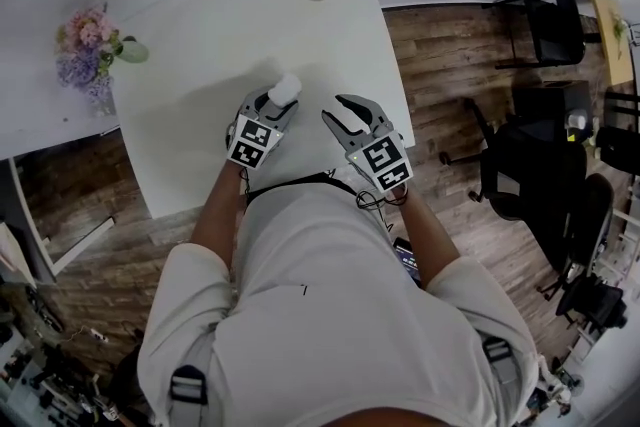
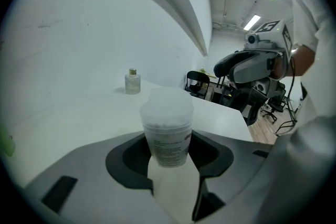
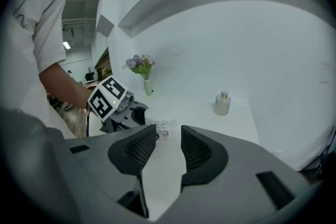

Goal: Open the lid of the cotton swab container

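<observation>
The left gripper [image 2: 170, 150] squeezes the cotton swab container [image 2: 167, 128] between its jaws; the right gripper [image 3: 164, 152] has its jaws a little apart, holding nothing. The container is near the front edge of the white table [image 1: 250, 15], maybe just off it; bare table lies ahead. It is a cloudy round tub, lid on, standing tall with the lid up.
</observation>
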Demonstrator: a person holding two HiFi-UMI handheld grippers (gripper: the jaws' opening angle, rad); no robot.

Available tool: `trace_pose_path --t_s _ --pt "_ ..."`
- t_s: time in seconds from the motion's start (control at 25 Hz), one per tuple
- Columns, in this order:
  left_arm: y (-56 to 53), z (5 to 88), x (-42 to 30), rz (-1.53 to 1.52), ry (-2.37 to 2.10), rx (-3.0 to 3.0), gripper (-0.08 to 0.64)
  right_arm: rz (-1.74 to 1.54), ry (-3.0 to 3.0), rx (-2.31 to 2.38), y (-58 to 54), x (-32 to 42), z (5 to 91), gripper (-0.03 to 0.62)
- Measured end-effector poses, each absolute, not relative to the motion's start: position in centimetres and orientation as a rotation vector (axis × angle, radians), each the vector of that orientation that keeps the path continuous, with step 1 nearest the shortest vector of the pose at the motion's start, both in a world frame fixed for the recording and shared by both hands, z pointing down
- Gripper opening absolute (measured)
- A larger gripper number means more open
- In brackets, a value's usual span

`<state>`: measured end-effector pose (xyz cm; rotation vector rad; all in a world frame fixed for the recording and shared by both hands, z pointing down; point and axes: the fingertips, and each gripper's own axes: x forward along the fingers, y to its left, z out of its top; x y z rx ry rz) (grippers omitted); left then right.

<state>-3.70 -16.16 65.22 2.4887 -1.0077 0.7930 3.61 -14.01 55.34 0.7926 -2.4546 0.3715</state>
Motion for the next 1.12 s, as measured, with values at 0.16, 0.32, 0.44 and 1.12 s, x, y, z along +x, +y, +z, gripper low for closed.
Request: trace_pose_path --t_s 0.16,0.32,0.44,1.12 --pt "-15.1 64.1 -3.0 0.824 -0.896 2.574 0.216 0.229 -2.483 0.663 -13.3 3.0 54.5 0.150" --pt "-14.2 62.6 -1.7 0.808 -0.753 2.664 0.216 0.003 -2.471 0.524 -13.2 2.8 53.8 0.150" --pt "-13.7 61.6 -1.0 0.826 -0.666 2.712 0.216 -0.076 -2.462 0.437 -13.0 2.9 53.0 0.152" --pt "-12.5 59.1 0.1 0.929 -0.433 2.853 0.216 -0.196 -2.456 0.067 -11.9 -0.2 51.4 0.215"
